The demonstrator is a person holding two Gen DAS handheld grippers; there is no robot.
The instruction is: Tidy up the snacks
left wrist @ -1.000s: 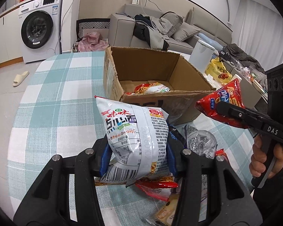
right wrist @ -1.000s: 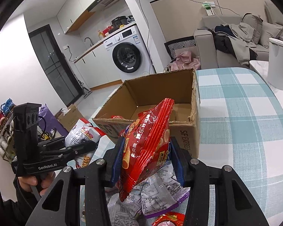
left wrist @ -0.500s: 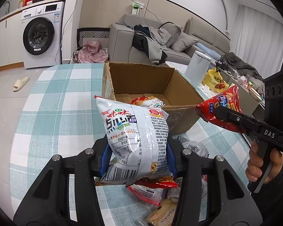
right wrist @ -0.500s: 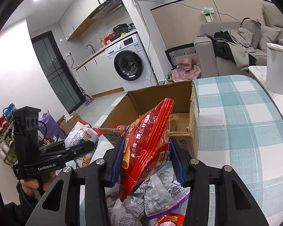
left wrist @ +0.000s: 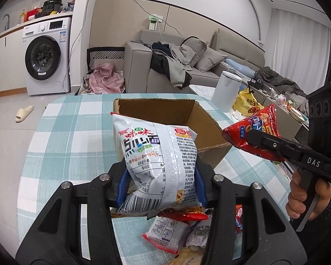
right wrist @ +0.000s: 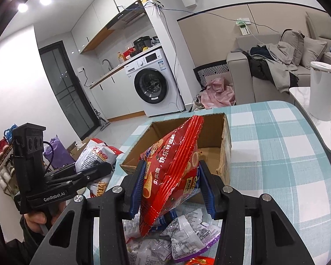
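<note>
My left gripper is shut on a white noodle-snack bag and holds it above the table, short of the open cardboard box. My right gripper is shut on a red snack bag, raised in front of the same box. The right gripper with its red bag shows at the right of the left wrist view. The left gripper with its white bag shows at the left of the right wrist view. Several loose snack packets lie below on the table.
The table has a teal-and-white checked cloth. A white cylindrical bin stands on a side table to the right. A washing machine and a sofa with clothes are beyond the table.
Both grippers have risen and tilted up with their bags. The box sits lower and farther in both views, and its inside is less visible.
</note>
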